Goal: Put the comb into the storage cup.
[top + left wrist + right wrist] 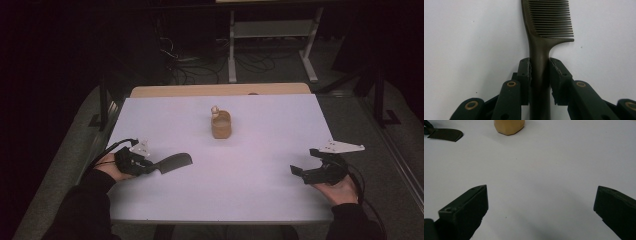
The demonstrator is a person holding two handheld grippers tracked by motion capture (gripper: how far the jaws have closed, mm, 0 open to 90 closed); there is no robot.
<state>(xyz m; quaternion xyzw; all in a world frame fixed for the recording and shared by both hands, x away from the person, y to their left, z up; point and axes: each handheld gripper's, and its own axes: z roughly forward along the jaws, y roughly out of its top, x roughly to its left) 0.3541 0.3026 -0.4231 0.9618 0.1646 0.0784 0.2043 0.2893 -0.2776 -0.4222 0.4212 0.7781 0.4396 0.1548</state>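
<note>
**Comb clamped by its handle at the near left of the counter**

Nearest the person, at the front left of the white counter (240, 180), the left gripper (150, 165) is seen lying low over the surface, held in a hand that enters from the bottom edge. A dark comb (175, 162) is gripped by its handle: in the left gripper view the pads (525, 72) are pressed against both sides of the handle (539, 75), so the jaws are closed on it, with only the handle's width left between them. The toothed head of the comb (551, 17) is pointed away from the gripper, toward the middle of the counter, and it appears to lie flat on or just above the white surface.

At the front right, well apart from the comb, the right gripper (306, 161) is held in the other hand. Its jaws are spread wide, and nothing is held between them; bare counter (539, 195) is seen in the gap in the right gripper view.

Farther back, near the middle of the counter, a small tan cup-like holder (221, 125) is stood upright, with a pale small object (215, 110) at its far rim; what that object is cannot be told.

Beyond the counter's far edge, a dark floor with cables (200, 65) and a white frame (270, 30) is seen.
</note>
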